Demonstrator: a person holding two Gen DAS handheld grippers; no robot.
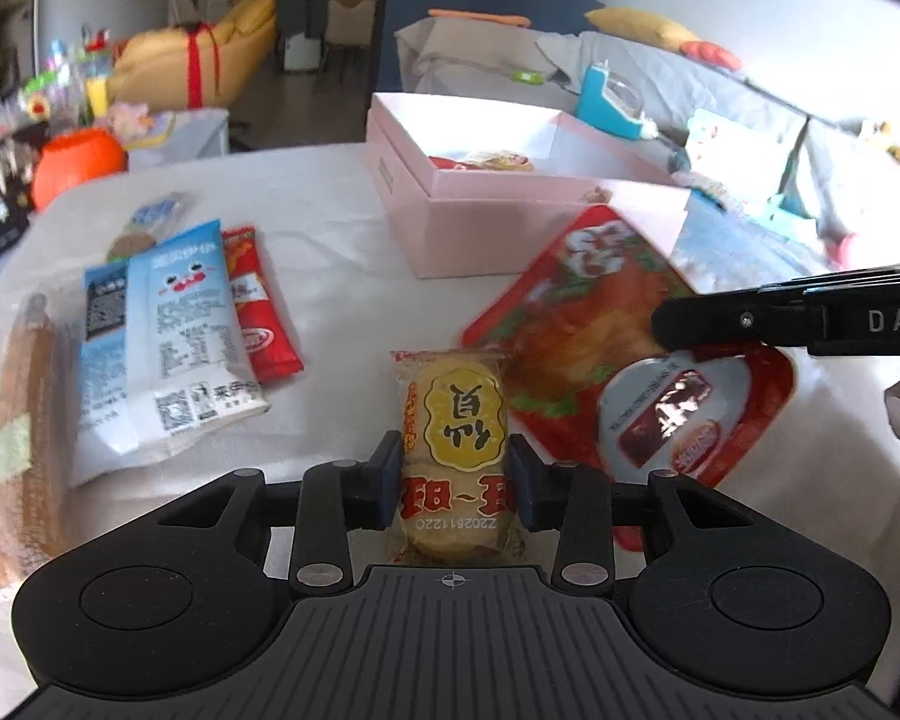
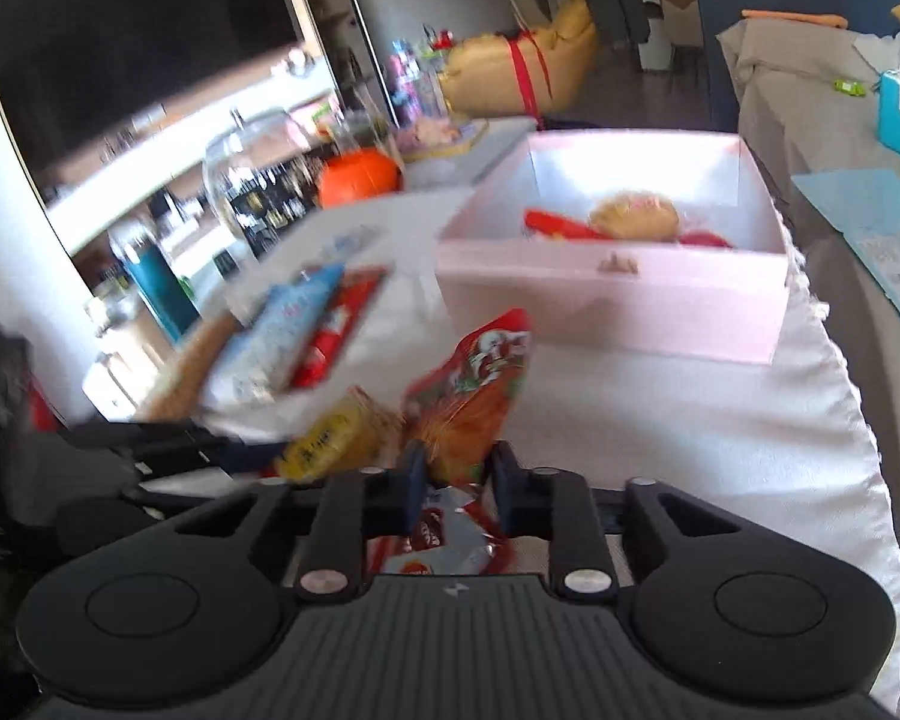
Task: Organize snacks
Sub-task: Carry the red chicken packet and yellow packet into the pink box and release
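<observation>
My left gripper (image 1: 455, 483) is shut on a small yellow rice cracker pack (image 1: 456, 420) just above the white tablecloth. My right gripper (image 2: 455, 483) is shut on a large red chicken snack bag (image 2: 471, 384), which is lifted and tilted; the bag also shows in the left wrist view (image 1: 594, 324), with the right gripper's finger (image 1: 744, 319) across it. The open pink box (image 1: 510, 204) stands behind, with a red pack and a round snack inside (image 2: 630, 216). The cracker pack shows in the right wrist view (image 2: 336, 432).
Blue-and-white snack bags (image 1: 174, 336), a red sachet (image 1: 258, 306) and a long brown pack (image 1: 24, 420) lie at the left of the table. An orange pumpkin-like object (image 1: 75, 165) sits at the far left edge. A grey sofa (image 1: 750, 114) is behind the box.
</observation>
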